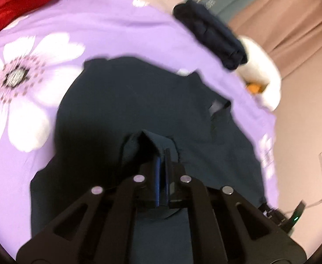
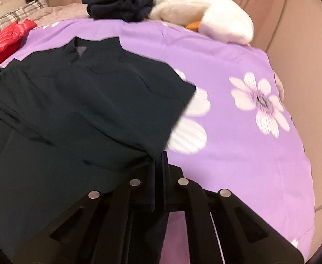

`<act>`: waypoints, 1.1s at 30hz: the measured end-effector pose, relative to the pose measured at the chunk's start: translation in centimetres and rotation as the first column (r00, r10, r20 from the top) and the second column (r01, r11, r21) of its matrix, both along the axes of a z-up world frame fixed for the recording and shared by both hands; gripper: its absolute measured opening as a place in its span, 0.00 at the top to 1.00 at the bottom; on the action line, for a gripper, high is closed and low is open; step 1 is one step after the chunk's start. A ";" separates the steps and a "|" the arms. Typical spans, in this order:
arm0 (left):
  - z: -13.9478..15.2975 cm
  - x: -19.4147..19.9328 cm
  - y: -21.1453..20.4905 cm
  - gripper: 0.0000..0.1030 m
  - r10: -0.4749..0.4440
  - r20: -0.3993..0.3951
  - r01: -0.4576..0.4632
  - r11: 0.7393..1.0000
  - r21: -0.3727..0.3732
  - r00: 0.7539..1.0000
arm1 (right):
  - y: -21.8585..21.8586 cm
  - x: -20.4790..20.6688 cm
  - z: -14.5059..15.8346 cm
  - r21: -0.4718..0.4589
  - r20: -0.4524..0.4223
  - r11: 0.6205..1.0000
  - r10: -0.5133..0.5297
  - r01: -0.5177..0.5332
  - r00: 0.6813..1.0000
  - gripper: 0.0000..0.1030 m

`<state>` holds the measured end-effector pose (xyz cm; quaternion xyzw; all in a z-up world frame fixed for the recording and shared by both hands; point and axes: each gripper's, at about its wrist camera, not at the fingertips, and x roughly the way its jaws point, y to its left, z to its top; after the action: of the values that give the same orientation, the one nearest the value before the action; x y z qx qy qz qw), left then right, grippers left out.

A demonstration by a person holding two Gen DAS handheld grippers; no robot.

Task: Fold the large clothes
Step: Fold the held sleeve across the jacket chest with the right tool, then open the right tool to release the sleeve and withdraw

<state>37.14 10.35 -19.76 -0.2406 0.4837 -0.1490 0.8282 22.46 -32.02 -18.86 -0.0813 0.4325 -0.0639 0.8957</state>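
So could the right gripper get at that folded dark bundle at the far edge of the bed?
Probably not right now: the right gripper is shut on the dark garment; the folded dark bundle lies across the bedspread, nothing between.

a white plush toy (image 2: pixel 207 14) lies on the purple flowered sheet (image 2: pixel 238 154).

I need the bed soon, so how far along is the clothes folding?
Done: one dark folded bundle sits at the far edge of the purple flowered cover, beside a white plush toy. In hand: the left tool and right tool are each shut on the dark shirt, which is spread and only partly folded. Left: finishing it, and a red garment lies unfolded.
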 end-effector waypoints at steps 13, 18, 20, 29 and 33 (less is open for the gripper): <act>1.8 -3.4 3.3 0.45 0.029 0.036 -0.036 0.975 0.217 0.999 | 1.4 -1.0 4.7 0.093 0.039 0.994 0.059 -0.062 0.998 0.77; 4.0 -3.7 -0.8 0.25 -0.059 0.119 0.016 0.942 0.336 0.991 | 5.4 2.2 6.0 0.196 0.085 0.974 0.096 -0.111 0.992 0.48; 4.1 -3.5 -3.5 0.25 -0.108 0.139 0.041 0.909 0.415 0.984 | 7.1 4.2 5.6 0.207 0.077 0.971 0.108 -0.122 0.991 0.48; -1.9 -2.9 -7.2 0.22 -0.185 0.015 0.153 0.853 0.499 0.983 | 10.0 7.5 -0.5 0.130 -0.073 0.987 0.101 -0.091 0.992 0.48; -1.4 -3.5 -6.1 0.22 -0.200 0.035 0.162 0.871 0.463 0.979 | 8.9 6.0 -1.0 0.149 -0.078 0.983 0.121 -0.108 0.990 0.48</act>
<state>33.65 4.29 -21.21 0.0141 0.4913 -0.1174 0.8629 28.49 -23.14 -19.87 -0.0435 0.4690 0.0228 0.8819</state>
